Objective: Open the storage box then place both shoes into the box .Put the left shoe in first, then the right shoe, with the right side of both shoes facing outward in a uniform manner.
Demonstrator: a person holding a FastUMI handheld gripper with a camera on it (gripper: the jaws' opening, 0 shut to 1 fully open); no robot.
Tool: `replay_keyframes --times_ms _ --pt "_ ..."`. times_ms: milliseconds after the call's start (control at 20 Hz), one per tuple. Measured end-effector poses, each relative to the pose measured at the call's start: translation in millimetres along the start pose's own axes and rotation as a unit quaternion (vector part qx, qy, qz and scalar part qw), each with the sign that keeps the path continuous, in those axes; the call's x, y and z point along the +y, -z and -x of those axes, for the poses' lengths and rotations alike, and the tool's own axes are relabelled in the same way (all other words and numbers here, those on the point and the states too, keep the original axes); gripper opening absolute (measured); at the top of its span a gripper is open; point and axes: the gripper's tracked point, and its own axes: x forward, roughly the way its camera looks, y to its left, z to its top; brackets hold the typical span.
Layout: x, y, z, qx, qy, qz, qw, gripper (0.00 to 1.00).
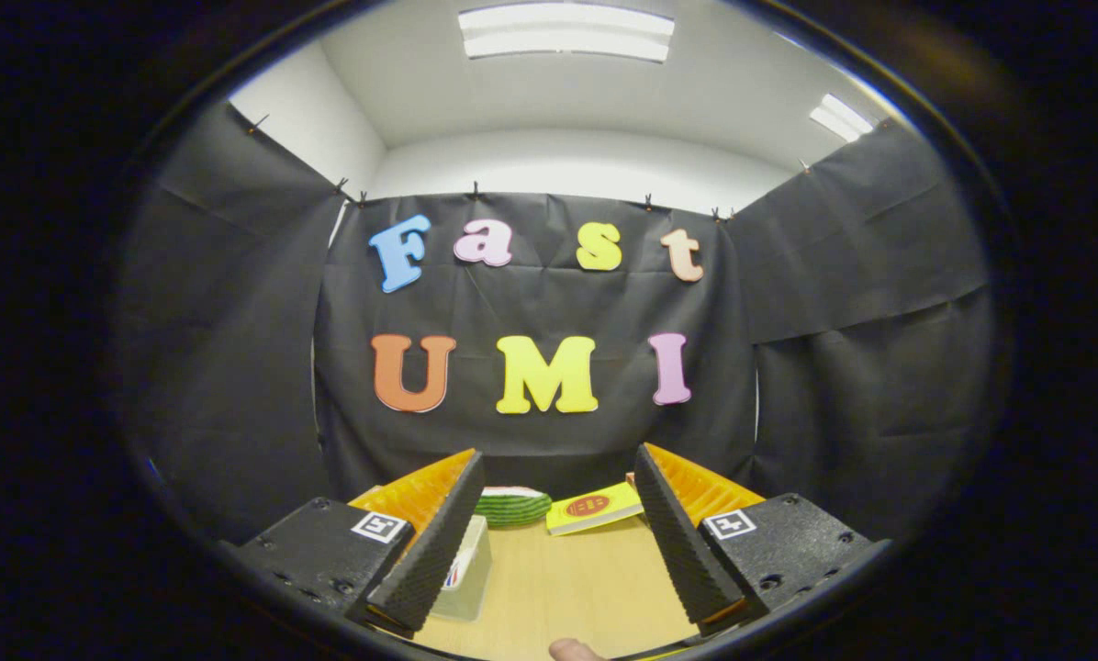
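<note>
The gripper is hovering, fingers spread on nothing. The translucent storage box, beside one finger, is appearing light, rigid, slippery; gripping its lid edge seems advisable.

Black-draped booth, ceiling lights

Things half hidden behind the jaws

The clear box is mostly covered by one finger; the green striped thing shows too little to identify; the yellow book is partly hidden; a fingertip is cut off.
</note>
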Motion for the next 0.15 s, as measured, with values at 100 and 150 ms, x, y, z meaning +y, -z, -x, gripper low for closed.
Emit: replay_keyframes --times_ms 100,150 --pt "7.1 2.2 9.5 0.003 -0.004 -0.008 1.000 1.00" --pt "12.4 3.4 13.4 0.005 -0.012 -0.016 1.000 1.00"
